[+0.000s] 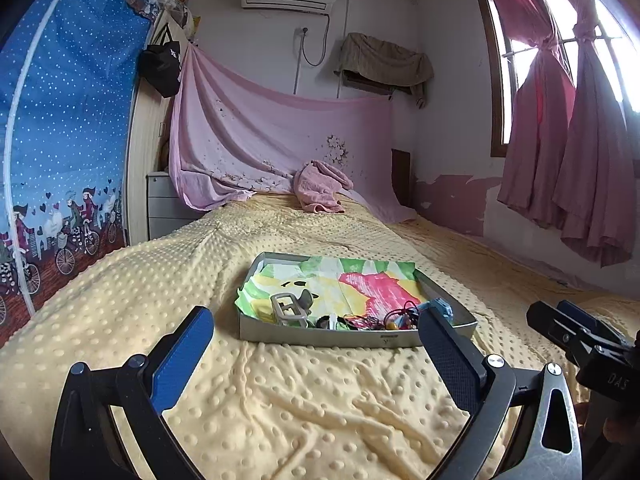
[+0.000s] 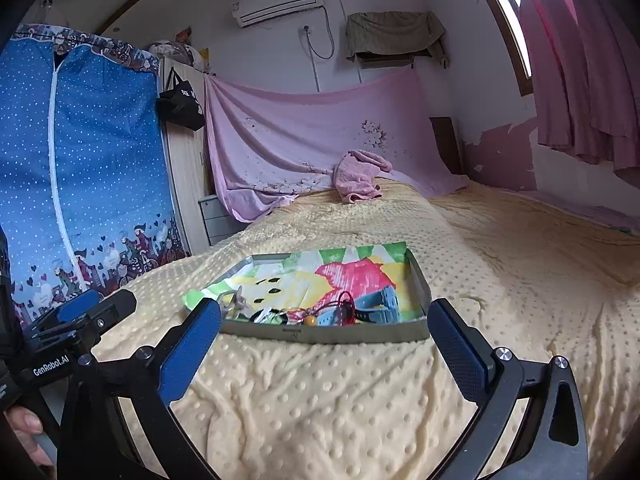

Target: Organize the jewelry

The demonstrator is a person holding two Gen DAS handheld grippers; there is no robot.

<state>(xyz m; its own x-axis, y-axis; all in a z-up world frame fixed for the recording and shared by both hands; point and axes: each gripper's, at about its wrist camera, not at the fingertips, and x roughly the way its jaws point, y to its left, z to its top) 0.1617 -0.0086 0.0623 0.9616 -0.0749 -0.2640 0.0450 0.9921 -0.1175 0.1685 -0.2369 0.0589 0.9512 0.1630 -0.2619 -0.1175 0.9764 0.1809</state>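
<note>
A shallow grey tray (image 1: 320, 338) lined with a bright painted paper sits on the yellow dotted bedspread; it also shows in the right wrist view (image 2: 328, 336). Along its near edge lie a grey hair clip (image 1: 289, 309), a tangle of cords and beads (image 1: 380, 320) and a blue watch band (image 2: 376, 300). My left gripper (image 1: 316, 356) is open and empty, just short of the tray's near wall. My right gripper (image 2: 326, 348) is open and empty, also just short of the tray. Each gripper shows at the edge of the other's view.
The yellow bedspread (image 1: 280, 400) covers the whole bed. A pink towel (image 1: 320, 186) lies at the head, below a hung pink sheet. A blue fabric wardrobe (image 1: 60, 140) stands at the left, a grey drawer unit (image 1: 164, 204) beside it. Pink curtains (image 1: 560, 140) hang at the right.
</note>
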